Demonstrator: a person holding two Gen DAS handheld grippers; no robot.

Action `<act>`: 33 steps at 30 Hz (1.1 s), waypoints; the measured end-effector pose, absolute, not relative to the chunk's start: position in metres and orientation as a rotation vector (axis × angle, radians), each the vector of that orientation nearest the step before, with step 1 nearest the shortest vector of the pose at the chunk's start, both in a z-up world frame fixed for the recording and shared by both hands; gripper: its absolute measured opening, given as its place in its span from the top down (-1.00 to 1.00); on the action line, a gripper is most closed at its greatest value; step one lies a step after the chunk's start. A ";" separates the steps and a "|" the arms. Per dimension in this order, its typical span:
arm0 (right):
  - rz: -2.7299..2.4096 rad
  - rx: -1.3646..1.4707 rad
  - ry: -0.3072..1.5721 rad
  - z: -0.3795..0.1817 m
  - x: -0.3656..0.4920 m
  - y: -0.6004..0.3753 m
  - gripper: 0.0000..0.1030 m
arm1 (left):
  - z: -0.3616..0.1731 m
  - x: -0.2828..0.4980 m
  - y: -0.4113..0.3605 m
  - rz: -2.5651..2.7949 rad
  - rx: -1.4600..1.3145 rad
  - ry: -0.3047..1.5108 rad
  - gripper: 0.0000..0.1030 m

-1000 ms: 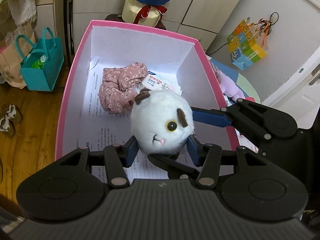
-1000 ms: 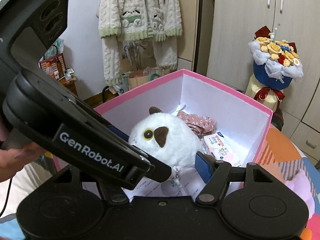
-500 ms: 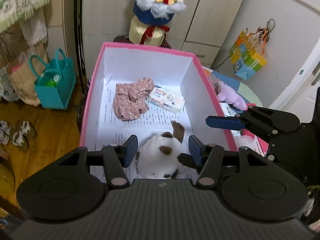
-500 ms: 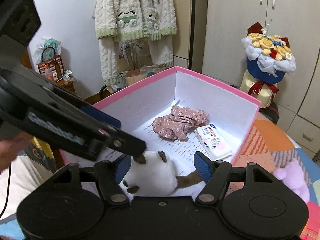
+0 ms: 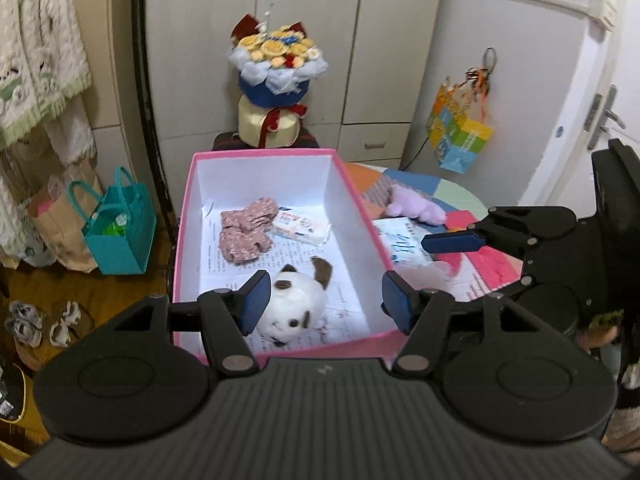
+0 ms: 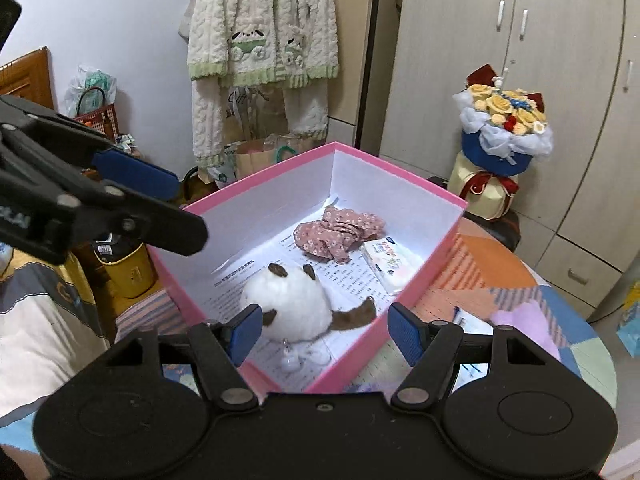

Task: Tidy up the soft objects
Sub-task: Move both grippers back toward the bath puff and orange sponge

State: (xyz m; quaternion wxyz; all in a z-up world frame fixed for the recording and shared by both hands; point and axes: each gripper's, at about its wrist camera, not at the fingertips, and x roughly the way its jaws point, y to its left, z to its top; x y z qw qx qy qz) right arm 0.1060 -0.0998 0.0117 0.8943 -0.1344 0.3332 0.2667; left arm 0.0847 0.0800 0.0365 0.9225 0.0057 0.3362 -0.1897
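The left gripper point(image 5: 325, 295) hovered above the near end of the pink cardboard box with white inner walls point(image 5: 264, 178), its two blue-padded fingers spread wide and holding nothing. The right gripper point(image 6: 325, 327) hung over the same near end from the other side, its blue pads likewise spread apart and empty. Between them, on the printed paper lining the box floor, lay the round white plush toy with brown ears and a brown tail point(image 5: 294, 304), on its side at the near end of the box, touching neither gripper. In the right wrist view the plush point(image 6: 290, 304) showed a small clear pendant at its near edge.

Toward the far end of the box lay a crumpled pink floral fabric piece point(image 5: 248, 230), and just to its right a small white tissue packet with coloured print point(image 5: 302, 229); the two looked to be touching or nearly so.

Outside the box, on the patchwork tablecloth point(image 5: 448, 192) to the right, rested a pale purple plush toy point(image 5: 414, 208) near some papers. Beyond the far wall of the box stood a bouquet of yellow fabric roses wrapped in blue and cream point(image 5: 274, 92) in front of cupboard doors. A teal tote bag point(image 5: 120, 228) sat on the wooden floor to the left.
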 end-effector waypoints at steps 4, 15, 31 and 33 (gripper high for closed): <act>0.554 -0.251 0.680 0.025 0.088 -0.120 -0.43 | 0.045 0.064 0.071 -0.412 0.038 0.665 -0.21; 0.534 -0.042 0.654 0.041 0.055 -0.221 -0.43 | 0.044 0.028 0.019 -0.512 0.134 0.660 -0.27; 0.506 0.054 0.654 0.007 0.062 -0.305 -0.44 | -0.007 0.055 -0.077 -0.601 0.181 0.765 -0.27; 0.504 0.063 0.661 0.000 0.068 -0.311 -0.44 | -0.014 0.060 -0.086 -0.598 0.186 0.763 -0.27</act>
